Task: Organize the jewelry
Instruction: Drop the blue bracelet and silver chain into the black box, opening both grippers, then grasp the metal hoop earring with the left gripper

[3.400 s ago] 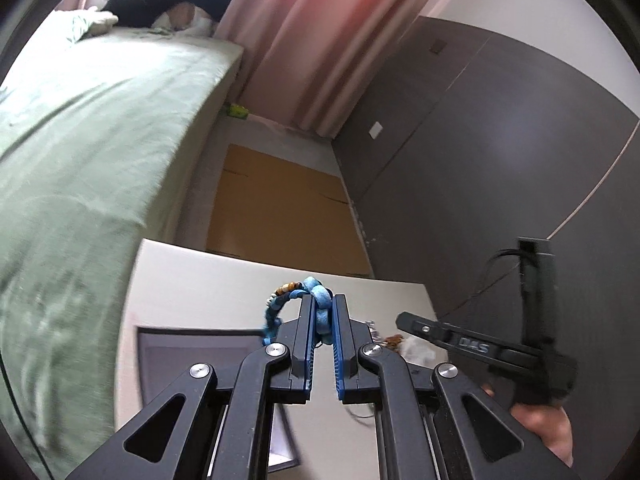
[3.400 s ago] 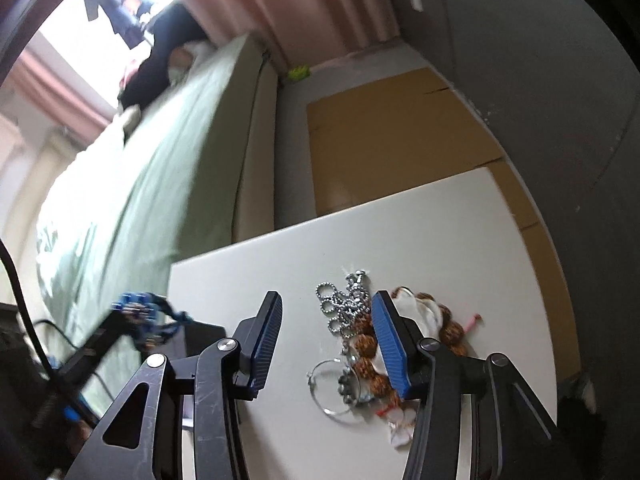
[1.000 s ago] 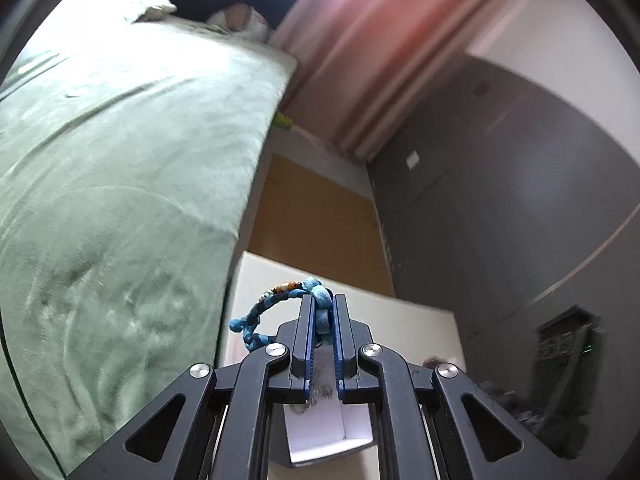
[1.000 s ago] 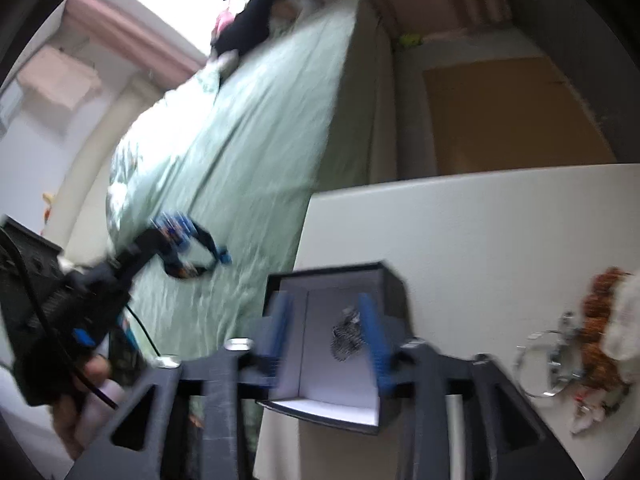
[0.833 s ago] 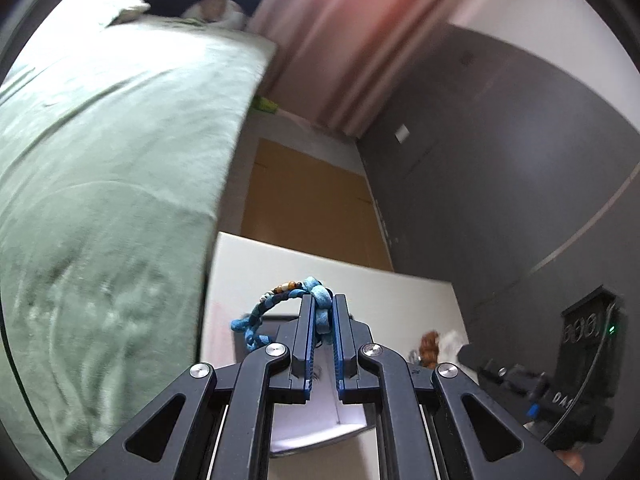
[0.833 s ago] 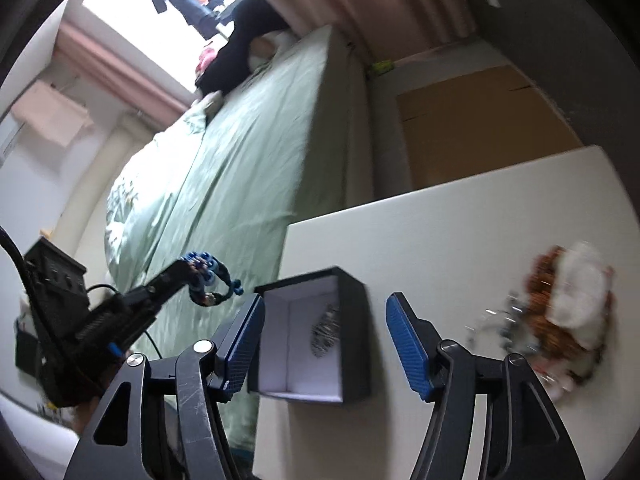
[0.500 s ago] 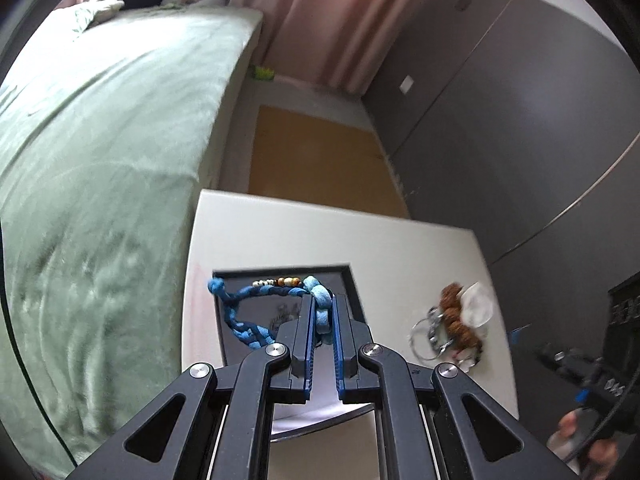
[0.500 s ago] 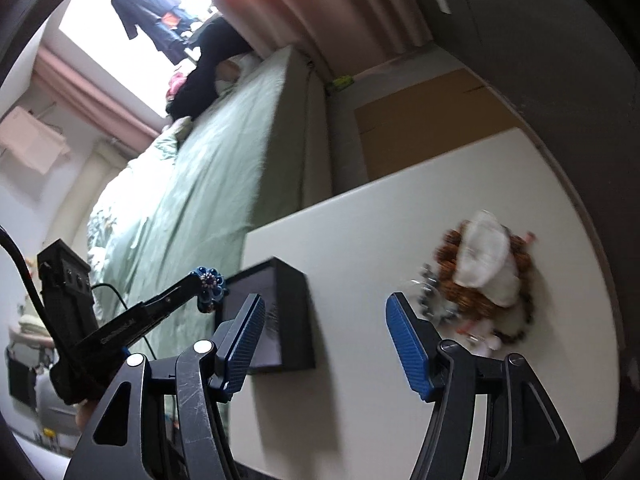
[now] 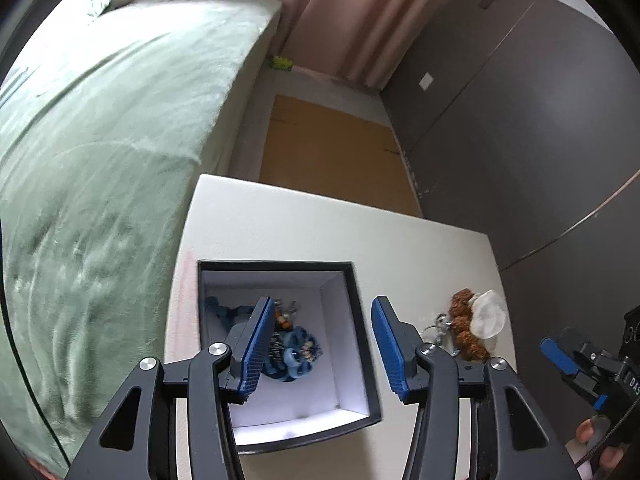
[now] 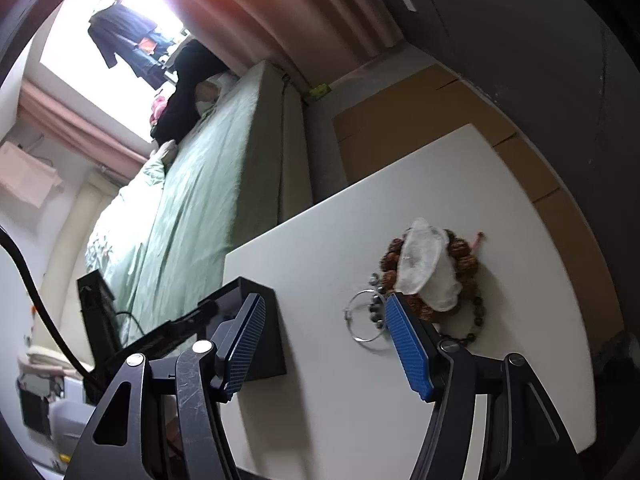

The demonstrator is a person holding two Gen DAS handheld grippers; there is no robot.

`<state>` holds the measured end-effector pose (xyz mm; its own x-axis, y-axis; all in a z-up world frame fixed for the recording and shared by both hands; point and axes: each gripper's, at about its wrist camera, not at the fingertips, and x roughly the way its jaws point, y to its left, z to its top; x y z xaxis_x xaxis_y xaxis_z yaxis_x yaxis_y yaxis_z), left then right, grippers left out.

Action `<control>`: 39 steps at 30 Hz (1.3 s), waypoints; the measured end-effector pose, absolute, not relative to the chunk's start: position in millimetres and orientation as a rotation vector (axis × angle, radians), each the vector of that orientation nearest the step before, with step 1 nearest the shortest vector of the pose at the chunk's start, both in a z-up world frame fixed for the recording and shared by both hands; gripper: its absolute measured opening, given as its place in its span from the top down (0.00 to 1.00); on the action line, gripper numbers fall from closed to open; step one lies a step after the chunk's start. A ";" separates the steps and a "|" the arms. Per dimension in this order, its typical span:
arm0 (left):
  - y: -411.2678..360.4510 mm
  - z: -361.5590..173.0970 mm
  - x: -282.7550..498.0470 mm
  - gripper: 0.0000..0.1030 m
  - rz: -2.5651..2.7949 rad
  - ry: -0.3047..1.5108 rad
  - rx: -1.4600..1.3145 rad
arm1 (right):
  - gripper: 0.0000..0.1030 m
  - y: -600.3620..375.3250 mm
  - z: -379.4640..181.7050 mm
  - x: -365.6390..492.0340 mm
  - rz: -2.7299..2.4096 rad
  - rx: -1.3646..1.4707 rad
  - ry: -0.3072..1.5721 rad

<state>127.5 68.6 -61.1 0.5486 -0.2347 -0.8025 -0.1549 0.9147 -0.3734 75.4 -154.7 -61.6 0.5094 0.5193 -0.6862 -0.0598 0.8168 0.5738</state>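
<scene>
The left claw (image 9: 320,344) hangs wide open and empty over the box (image 9: 362,360). Between and below its fingers, the blue bracelet (image 9: 296,354) lies on the box's white floor, next to a silver chain. The right claw (image 10: 324,346) is open too, empty, above the counter (image 10: 340,240). Just ahead of its right finger sits the jewelry pile (image 10: 430,276); the box is by its left finger.

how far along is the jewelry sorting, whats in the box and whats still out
Done: a blue bracelet and a silver chain lie inside the box. In hand: nothing; the left claw is open above the box, and the right claw is open over the table. Left: brown beads, a white pouch, a ring and dark beads sit on the table.
</scene>
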 end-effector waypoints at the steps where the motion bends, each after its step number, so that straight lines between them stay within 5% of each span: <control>1: 64.2 -59.5 127.0 0.50 -0.062 0.992 -0.435 | 0.38 -157.9 -60.4 74.1 0.367 0.527 0.978; 22: -48.7 -77.7 137.2 0.50 -0.274 1.023 -0.336 | 0.38 -213.3 -82.4 79.1 0.242 0.570 0.998; 26: -72.6 -90.8 138.3 0.63 -0.311 1.053 -0.284 | 0.38 -221.4 -94.1 84.3 0.254 0.634 1.010; 39: -114.6 -131.1 139.2 0.79 -0.300 1.119 -0.060 | 0.38 -236.0 -104.8 84.3 0.219 0.684 1.046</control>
<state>139.2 -114.6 -131.1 0.4012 -0.2669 -0.8762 0.2068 0.9583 -0.1973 84.3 -236.0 -104.8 0.5017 0.4772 -0.7215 0.1470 0.7749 0.6148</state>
